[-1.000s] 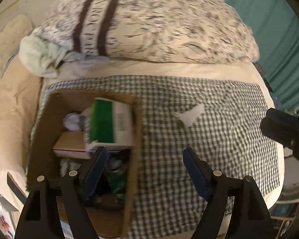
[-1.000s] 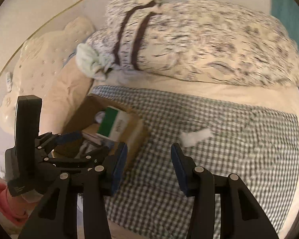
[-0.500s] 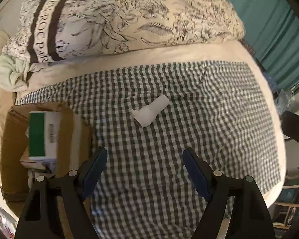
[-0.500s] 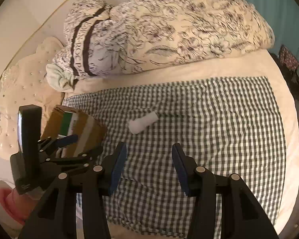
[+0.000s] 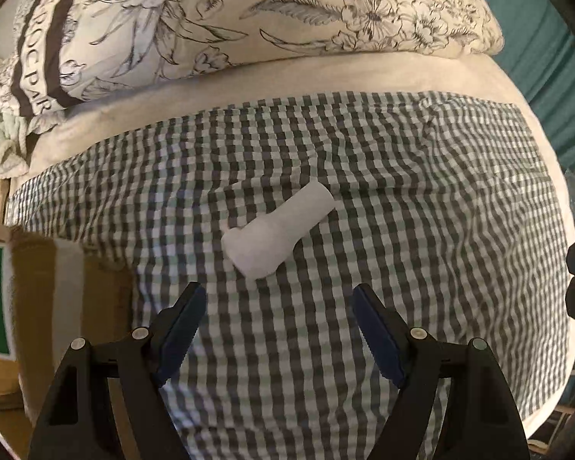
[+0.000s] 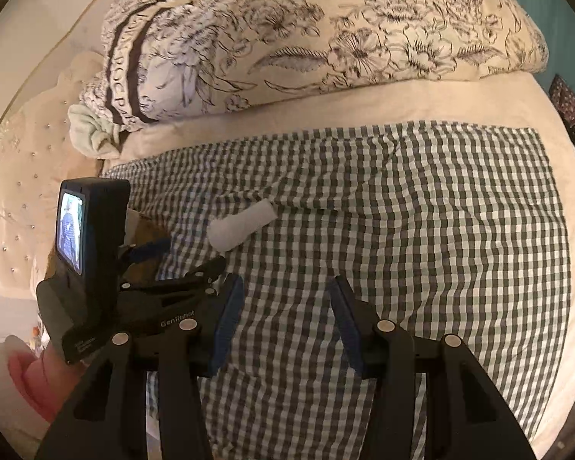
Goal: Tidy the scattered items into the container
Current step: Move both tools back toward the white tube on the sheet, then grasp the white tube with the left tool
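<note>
Since a second ago the left gripper [image 5: 276, 306] has shifted off the cardboard box [image 5: 69, 299] and dropped toward the white bottle [image 5: 278, 226], jaws spread wide, holding nothing. The right gripper [image 6: 283, 306] has swung the same way, jaws partly apart and empty. The box is cut off at the frame edge, its contents blurred. The bottle lies flat on the checked cloth [image 5: 421, 230], long axis diagonal, narrow end pointing upper right.

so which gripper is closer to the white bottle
The left gripper: the white bottle lies just ahead of its open fingers; the right gripper sits further back.
</note>
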Demonstrator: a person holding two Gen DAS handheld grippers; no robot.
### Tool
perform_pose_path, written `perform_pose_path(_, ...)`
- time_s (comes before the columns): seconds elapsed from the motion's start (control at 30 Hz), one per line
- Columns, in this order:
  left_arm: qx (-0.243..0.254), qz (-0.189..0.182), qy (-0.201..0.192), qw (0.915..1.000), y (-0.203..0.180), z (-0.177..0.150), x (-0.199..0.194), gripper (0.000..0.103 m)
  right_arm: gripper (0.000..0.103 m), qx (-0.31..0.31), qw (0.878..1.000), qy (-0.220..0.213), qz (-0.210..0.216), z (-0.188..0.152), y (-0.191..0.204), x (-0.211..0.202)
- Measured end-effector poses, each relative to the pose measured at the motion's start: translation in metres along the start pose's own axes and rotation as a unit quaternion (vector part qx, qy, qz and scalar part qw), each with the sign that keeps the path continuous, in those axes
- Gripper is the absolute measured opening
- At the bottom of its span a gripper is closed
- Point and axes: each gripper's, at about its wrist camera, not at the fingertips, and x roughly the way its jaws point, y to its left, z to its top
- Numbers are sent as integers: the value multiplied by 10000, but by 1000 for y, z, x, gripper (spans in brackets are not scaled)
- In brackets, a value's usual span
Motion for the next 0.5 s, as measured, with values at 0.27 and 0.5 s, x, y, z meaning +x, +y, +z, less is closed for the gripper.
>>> perform_pose_path(0.27, 242, 89, 178, 9995, -8, 21, 44, 81, 47, 285, 9990, 341, -24, 10, -28, 41)
perform_pose_path(0.5, 404, 437, 316, 9977, -4, 37, 78, 81, 47, 461, 9972, 583, 2, 15, -45, 65)
